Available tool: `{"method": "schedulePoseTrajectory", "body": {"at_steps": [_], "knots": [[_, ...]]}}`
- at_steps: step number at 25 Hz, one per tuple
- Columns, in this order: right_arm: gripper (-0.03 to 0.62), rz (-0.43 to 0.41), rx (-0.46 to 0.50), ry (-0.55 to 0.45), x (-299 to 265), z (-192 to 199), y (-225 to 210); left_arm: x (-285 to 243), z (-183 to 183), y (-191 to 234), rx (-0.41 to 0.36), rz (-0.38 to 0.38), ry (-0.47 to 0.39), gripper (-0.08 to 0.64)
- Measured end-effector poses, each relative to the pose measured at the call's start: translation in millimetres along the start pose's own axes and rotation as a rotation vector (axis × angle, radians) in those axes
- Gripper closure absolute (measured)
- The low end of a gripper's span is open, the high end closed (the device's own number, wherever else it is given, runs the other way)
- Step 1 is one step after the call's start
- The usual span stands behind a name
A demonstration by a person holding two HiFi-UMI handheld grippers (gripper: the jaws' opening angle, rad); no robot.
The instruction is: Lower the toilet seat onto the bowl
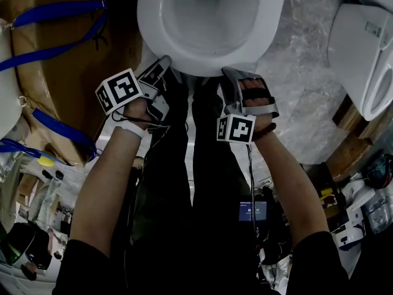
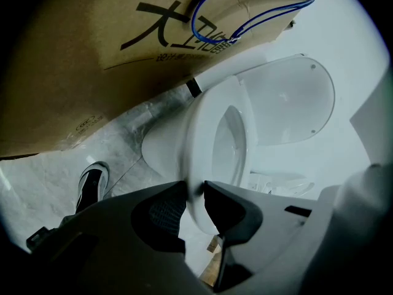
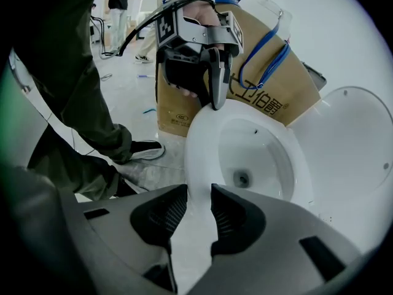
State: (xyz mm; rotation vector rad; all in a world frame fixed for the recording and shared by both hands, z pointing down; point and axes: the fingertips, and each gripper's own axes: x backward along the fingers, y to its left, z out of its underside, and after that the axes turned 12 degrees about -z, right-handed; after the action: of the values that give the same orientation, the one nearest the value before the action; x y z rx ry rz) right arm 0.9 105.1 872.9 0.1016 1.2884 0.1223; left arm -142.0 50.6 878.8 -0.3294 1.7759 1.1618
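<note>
- The white oval plastic toilet seat (image 1: 209, 61) lies flat over the white ceramic bowl (image 2: 153, 149), at the far middle of the head view. No gap shows between seat and bowl, so the seat is judged down or all but down.
- The white plastic lid (image 3: 356, 158) stands raised at the far end, behind the seat.
- The left gripper (image 2: 195, 186) pinches the near front rim of the toilet seat. The rim fills the space between its jaws, and both tips press on it.
- The right gripper (image 3: 199, 189) straddles the same front rim, just right of the left gripper. Its jaws stand wider, and the pads appear to bear on the rim.
- Governing relation: the long axis of the seat runs from the near rim, where both grippers hold it, to the far hinge under the lid. The seat therefore extends straight away from both sets of jaws.
- The two grippers sit one on each side of the seat's centre line. Neither hand is nearer than the other.
- Judgement: any remaining travel is straight down. Release then calls for spreading the jaws and drawing both grippers back to the near side, clear of the rim.
- The brown cardboard box with blue straps (image 1: 61, 72) stands to the left of the bowl, outside that path.
</note>
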Motion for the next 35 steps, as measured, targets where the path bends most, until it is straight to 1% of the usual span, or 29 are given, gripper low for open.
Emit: {"method": "schedulePoseTrajectory", "body": {"at_steps": [3, 6, 8, 11, 13, 15, 17, 21, 25, 28, 31, 33, 35], "knots": [[0.46, -0.017, -0.002, -0.014, 3, 0, -1, -2, 0, 0, -0.042, -0.017, 0.013, 0.469], [0.46, -0.018, -0.002, -0.036, 11, -3, -5, -2, 1, 4, -0.083, -0.063, 0.029, 0.469], [0.46, -0.006, -0.018, -0.047, 18, -4, -13, 1, 4, 6, -0.086, -0.093, 0.041, 0.469], [0.462, 0.024, -0.072, -0.063, 32, -5, -31, 12, 10, -1, -0.088, -0.086, 0.052, 0.469], [0.462, 0.043, -0.136, -0.081, 45, -7, -44, 22, 14, -9, -0.103, -0.076, 0.054, 0.469], [0.462, 0.055, -0.219, -0.112, 59, -12, -57, 34, 15, -20, -0.142, -0.073, 0.045, 0.469], [0.462, 0.049, -0.315, -0.16, 78, -20, -71, 50, 13, -37, -0.211, -0.072, 0.019, 0.469], [0.465, -0.017, -0.54, -0.286, 122, -37, -94, 83, 11, -83, -0.378, -0.045, -0.027, 0.469], [0.493, -0.034, -0.681, -0.389, 176, -50, -115, 121, 9, -125, -0.507, -0.016, -0.064, 0.469], [0.516, -0.045, -0.793, -0.465, 220, -60, -128, 160, 8, -156, -0.547, 0.002, -0.101, 0.469], [0.529, -0.044, -0.89, -0.53, 268, -65, -139, 207, 13, -201, -0.563, 0.067, -0.138, 0.469], [0.535, -0.04, -0.938, -0.574, 302, -70, -144, 240, 20, -234, -0.606, 0.111, -0.165, 0.469], [0.54, -0.037, -0.966, -0.613, 335, -78, -149, 271, 29, -265, -0.669, 0.149, -0.192, 0.469]]}}
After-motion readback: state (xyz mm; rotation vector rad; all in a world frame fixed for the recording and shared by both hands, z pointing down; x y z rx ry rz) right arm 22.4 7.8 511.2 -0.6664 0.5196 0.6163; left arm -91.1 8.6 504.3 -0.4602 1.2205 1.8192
